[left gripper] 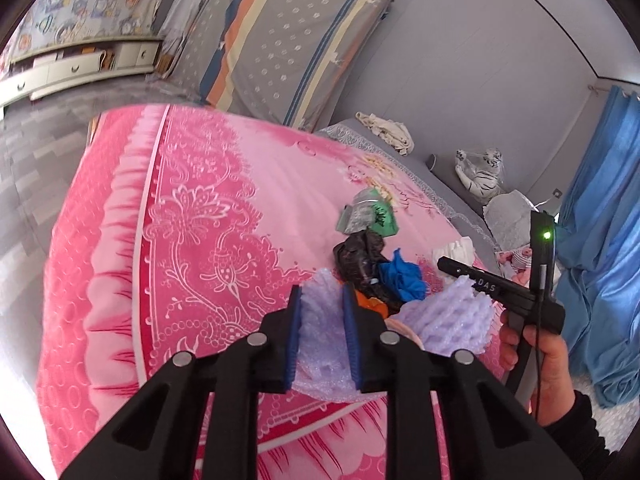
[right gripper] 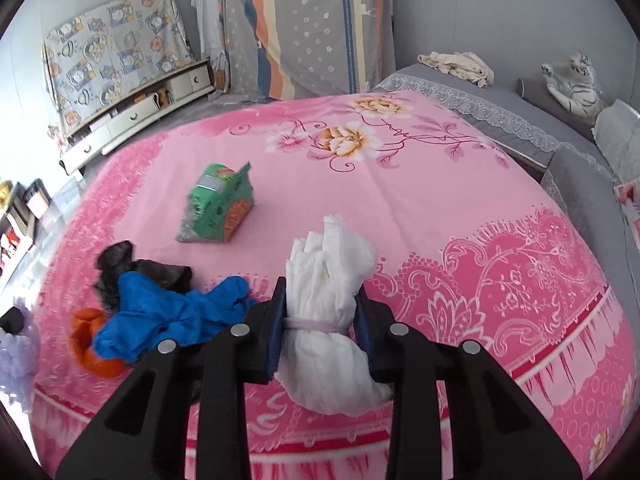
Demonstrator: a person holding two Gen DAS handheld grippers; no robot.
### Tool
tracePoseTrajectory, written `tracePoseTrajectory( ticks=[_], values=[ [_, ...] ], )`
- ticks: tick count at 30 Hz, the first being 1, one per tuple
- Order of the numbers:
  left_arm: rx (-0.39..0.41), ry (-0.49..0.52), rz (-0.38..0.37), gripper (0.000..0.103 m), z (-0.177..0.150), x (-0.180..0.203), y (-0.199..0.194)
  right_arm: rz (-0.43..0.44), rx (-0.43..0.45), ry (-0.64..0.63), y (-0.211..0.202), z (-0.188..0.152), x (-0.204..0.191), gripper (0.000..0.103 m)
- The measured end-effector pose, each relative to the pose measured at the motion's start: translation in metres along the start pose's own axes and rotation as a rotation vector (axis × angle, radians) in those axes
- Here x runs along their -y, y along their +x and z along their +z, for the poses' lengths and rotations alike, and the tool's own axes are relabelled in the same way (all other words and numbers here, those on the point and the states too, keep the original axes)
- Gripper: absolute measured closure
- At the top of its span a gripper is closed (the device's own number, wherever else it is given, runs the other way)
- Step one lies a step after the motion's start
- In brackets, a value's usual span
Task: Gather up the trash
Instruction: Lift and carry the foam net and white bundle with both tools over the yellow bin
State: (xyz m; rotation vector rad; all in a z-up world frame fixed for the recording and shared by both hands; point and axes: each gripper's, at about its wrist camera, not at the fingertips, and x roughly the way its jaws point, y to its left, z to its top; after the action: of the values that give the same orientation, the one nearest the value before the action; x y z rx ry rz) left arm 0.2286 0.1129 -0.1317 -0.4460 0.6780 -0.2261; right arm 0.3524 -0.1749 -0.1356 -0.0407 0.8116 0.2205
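The left gripper (left gripper: 322, 312) clamps a lilac foam fruit net (left gripper: 320, 332); the right gripper (right gripper: 322, 308) clamps a white tied tissue bundle (right gripper: 332, 320). Beyond it on the pink floral bedspread (right gripper: 420, 200) lie a crumpled blue glove (right gripper: 160, 320) and, farther, a green snack wrapper (right gripper: 218, 208), print unreadable.

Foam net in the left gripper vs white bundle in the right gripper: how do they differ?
The foam net is pale purple, open-mesh foam; the white bundle is crumpled white sheet material. The bundle is cinched by a pale band at its waist; the net has no tie. The left gripper squeezes the net; the right gripper clamps the bundle at the band. Both are soft trash, gripped above the pink bedspread.
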Motion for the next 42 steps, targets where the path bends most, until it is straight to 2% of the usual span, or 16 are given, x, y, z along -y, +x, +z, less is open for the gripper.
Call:
tracePoseTrajectory(
  ticks=[11, 17, 30, 42],
  values=[
    [0.037, 0.108, -0.019, 0.084, -0.010, 0.035, -0.037, 0.086, 0.010, 0.039, -0.053, -0.022, -0.005, 0.074],
    [0.051, 0.168, -0.055, 0.084, -0.017, 0.061, -0.053, 0.094, 0.030, 0.046, -0.080, -0.038, -0.002, 0.074],
    [0.064, 0.272, -0.145, 0.084, -0.033, 0.111, -0.071, 0.090, 0.069, 0.096, -0.134, -0.075, 0.019, 0.074],
    [0.072, 0.359, -0.217, 0.084, -0.045, 0.154, -0.087, 0.037, 0.128, 0.176, -0.172, -0.099, 0.054, 0.074]
  ],
)
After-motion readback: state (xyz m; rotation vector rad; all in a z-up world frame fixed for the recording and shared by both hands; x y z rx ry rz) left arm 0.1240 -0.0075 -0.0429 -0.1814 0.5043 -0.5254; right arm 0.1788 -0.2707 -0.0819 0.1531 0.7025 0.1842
